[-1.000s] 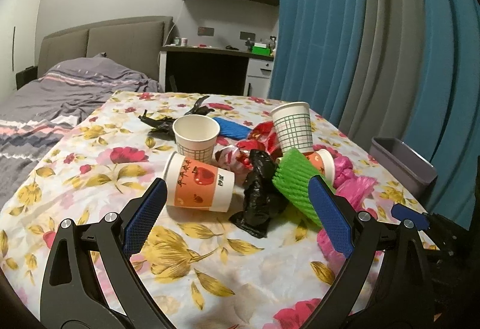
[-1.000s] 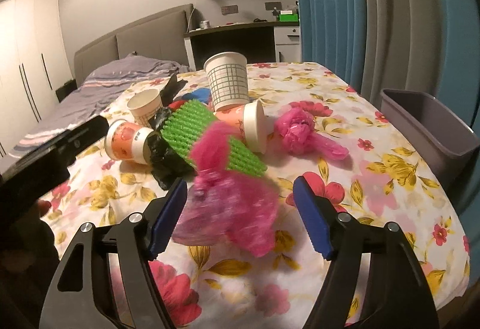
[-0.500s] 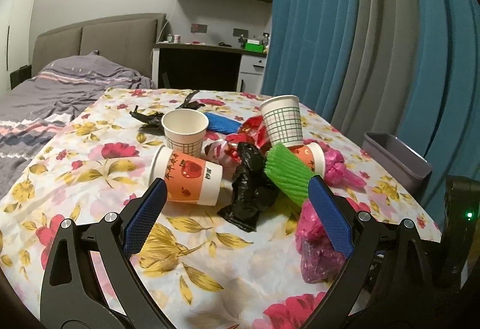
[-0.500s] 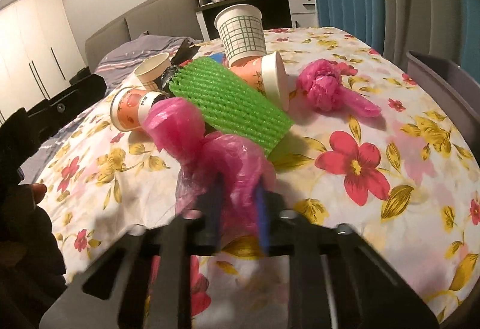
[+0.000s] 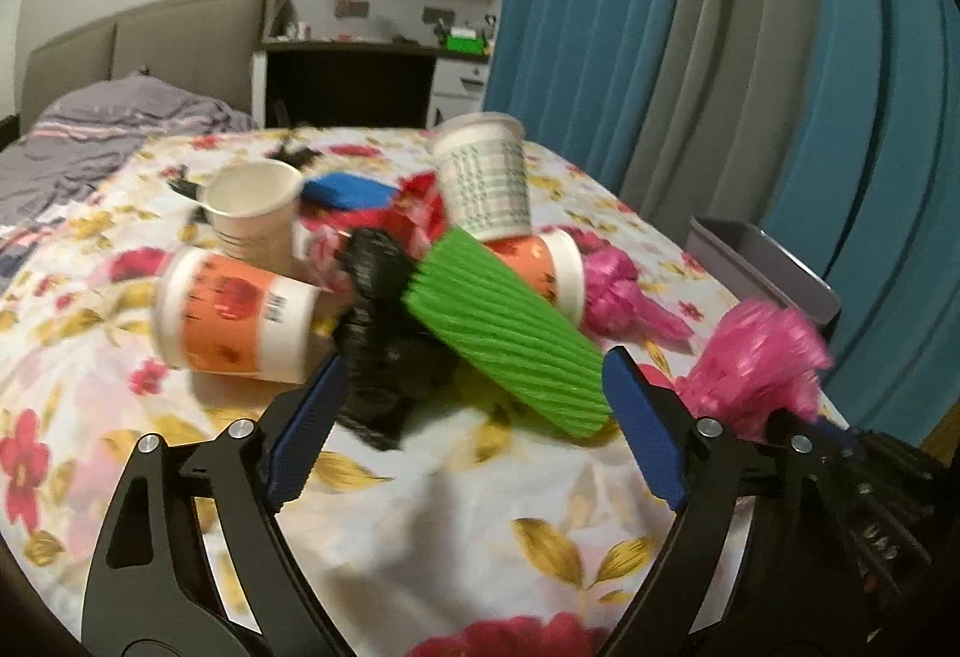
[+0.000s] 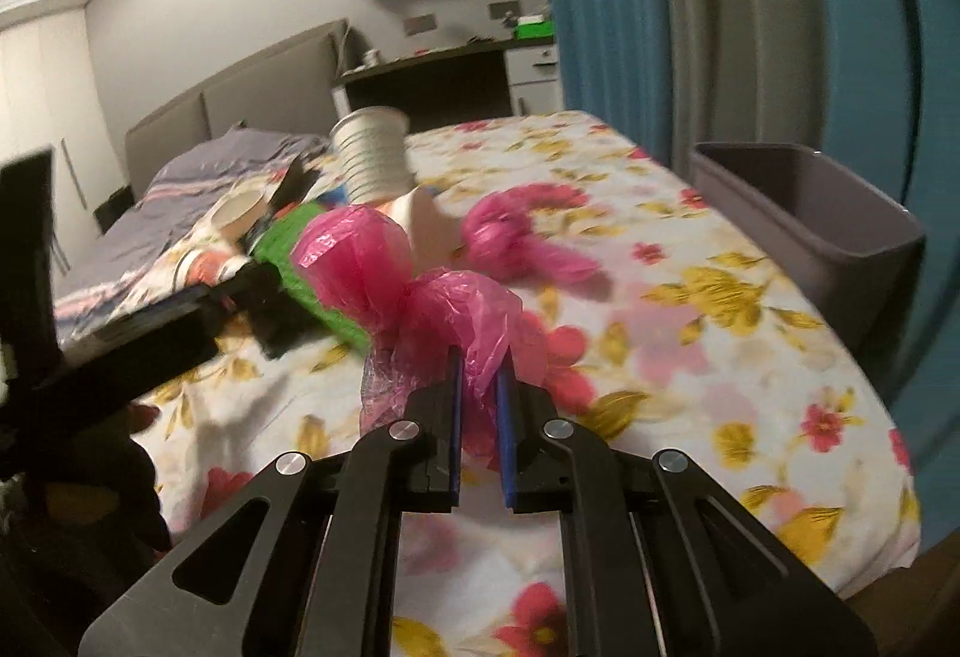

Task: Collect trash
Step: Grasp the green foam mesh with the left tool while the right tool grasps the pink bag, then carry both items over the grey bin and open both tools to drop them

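Observation:
My right gripper (image 6: pixel 479 364) is shut on a crumpled pink plastic bag (image 6: pixel 414 291) and holds it above the floral tablecloth; the bag also shows at the right of the left wrist view (image 5: pixel 759 363). My left gripper (image 5: pixel 474 393) is open and empty, just short of a black plastic bag (image 5: pixel 384 333) and a green foam sleeve (image 5: pixel 504 333). The trash pile holds an orange paper cup on its side (image 5: pixel 234 321), a white cup (image 5: pixel 252 207), a checked cup (image 5: pixel 486 177) and a second pink bag (image 6: pixel 510 243).
A grey bin (image 6: pixel 804 213) stands off the table's right edge by the blue curtain (image 5: pixel 720 57); it also shows in the left wrist view (image 5: pixel 762 261). A bed (image 5: pixel 108 135) and a desk (image 5: pixel 360 75) lie behind the table.
My right gripper closed on the pink bag and lifted it off the table, toward the right. The left gripper moved closer to the pile and stayed open.

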